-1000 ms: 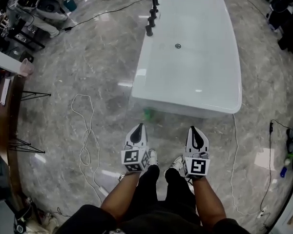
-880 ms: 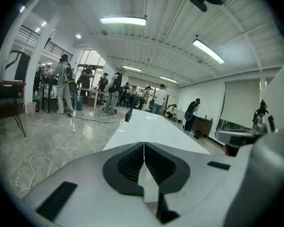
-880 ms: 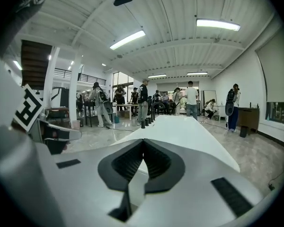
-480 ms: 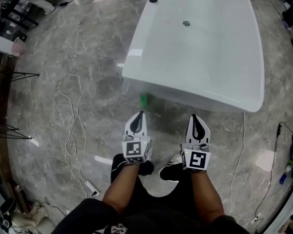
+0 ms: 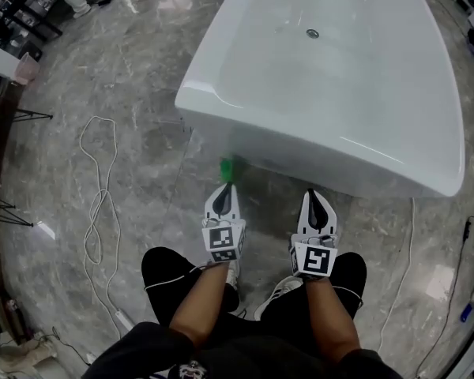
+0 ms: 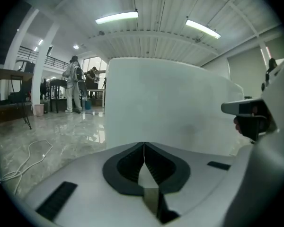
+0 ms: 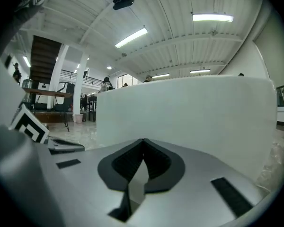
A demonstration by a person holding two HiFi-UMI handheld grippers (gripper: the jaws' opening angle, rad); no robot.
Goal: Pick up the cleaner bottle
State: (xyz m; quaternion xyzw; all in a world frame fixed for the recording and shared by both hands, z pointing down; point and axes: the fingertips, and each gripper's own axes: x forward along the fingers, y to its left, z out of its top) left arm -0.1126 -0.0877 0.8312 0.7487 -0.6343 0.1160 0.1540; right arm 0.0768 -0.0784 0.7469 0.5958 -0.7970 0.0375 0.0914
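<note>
Cleaner bottle (image 5: 230, 166) appears in the head view only — a small green shape on the grey marble floor (image 5: 142, 156), close against the foot of the white bathtub (image 5: 221, 93) and just ahead of the left gripper (image 5: 227, 185). Its form is blurred; I cannot tell if it stands or lies, and no label on it can be read.

Neither gripper view shows it: both look at the tub's plain outer wall, which fills the middle of each. The left gripper view gives beside it a hall with standing people (image 6: 75, 82) and ceiling lamps (image 6: 116, 17). The right gripper view catches a marker cube (image 7: 29, 126) at its left edge. The only print in sight is the black-and-white square patterns on the cubes — no words.

Both tools are closed with nothing between. The left gripper's jaws meet in one thin line, and those of the right gripper (image 5: 311, 193) touch at the tip as well.

A white cable (image 5: 95, 204) lies in loops on the floor at the left, well apart from the bottle. The tub's far end is cut off by the frame.
</note>
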